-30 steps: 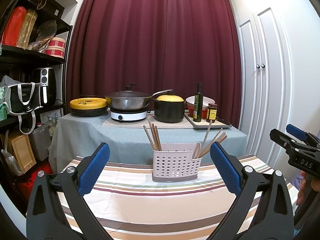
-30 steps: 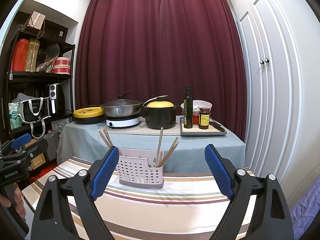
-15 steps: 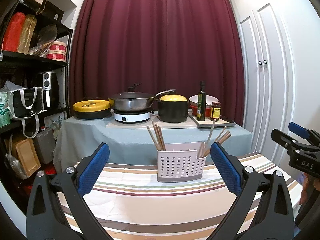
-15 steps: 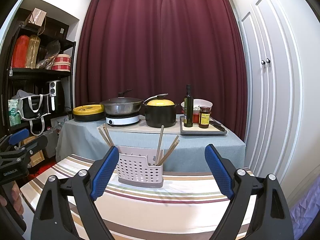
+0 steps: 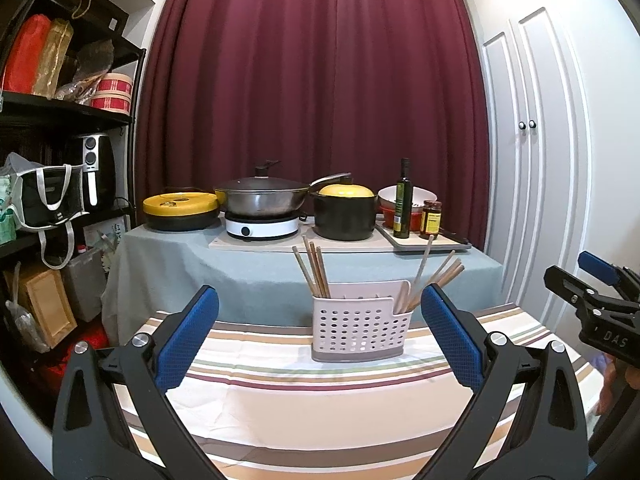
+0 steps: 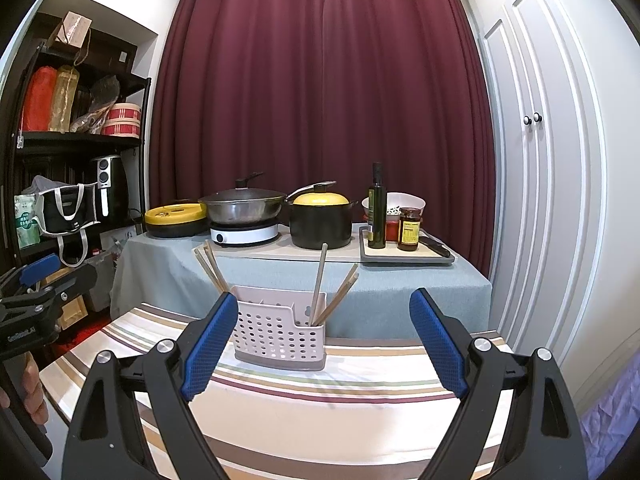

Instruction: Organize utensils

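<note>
White perforated plastic utensil caddy (image 5: 361,328) stands upright on the striped tablecloth (image 5: 320,408), at 12 o'clock from the left gripper (image 5: 319,340) and well apart from it. In the right wrist view the caddy sits nearer 11 o'clock of the right gripper (image 6: 324,343), partly behind its left blue pad.

Wooden chopsticks (image 5: 314,270) lean in the caddy's left compartment, tips toward 11 o'clock. A second bunch of wooden sticks (image 5: 434,280) leans in the right compartment toward 1 o'clock. One longer pale stick there could be a spoon handle, can't tell. Middle compartment looks empty, but its inside is mostly hidden.

Both grippers: fingers spread wide, nothing between the pads. Each is held low over the near edge of the cloth, and neither touches anything.

Step, as a judgement: either start or finish of the task. No loose utensils show on the cloth, so everything visible is already in the caddy. Likely a hover or rest pose.

Next move, if sorting goes on: reach forward to 12 o'clock, close on one stick near its upper end, lift straight up to clear the caddy wall. Thin sticks lie close together, so the pinch needs to single one out. The light caddy may tip or slide if a stick drags on the rim.

Behind, grey-clothed table (image 5: 240,272) with pots, a bottle and a jar, not part of the task.
</note>
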### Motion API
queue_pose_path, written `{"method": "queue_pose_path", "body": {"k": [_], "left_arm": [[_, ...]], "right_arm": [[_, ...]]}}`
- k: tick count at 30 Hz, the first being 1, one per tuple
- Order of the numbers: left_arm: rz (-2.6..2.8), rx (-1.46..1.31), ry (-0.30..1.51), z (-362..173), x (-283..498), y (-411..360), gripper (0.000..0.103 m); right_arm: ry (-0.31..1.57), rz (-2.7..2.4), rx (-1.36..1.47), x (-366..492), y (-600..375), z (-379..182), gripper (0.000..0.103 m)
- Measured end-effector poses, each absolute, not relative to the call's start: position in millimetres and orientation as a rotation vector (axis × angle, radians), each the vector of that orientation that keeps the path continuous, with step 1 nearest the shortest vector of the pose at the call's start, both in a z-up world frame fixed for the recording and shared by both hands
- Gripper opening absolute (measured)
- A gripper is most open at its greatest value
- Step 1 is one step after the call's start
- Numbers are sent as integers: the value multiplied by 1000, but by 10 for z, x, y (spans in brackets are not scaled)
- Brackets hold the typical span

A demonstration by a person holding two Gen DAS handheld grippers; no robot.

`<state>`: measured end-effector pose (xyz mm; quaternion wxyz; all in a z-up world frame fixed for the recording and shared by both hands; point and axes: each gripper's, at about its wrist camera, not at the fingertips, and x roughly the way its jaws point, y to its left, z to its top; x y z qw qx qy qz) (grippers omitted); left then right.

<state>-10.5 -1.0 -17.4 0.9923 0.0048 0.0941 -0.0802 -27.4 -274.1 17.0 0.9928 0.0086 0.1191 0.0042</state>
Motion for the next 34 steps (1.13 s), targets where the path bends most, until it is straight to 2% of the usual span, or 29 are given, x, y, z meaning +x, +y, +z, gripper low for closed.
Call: {"method": "queue_pose_path", "body": {"k": [24,34], "left_arm": [[-149,7,205,-284,107,-24,99],[-141,17,344,-681,652,53,99]], "right_arm": [[292,-4,18,-108,-2743,26,85],[387,-42,33,214,-2911,-317,85]]}}
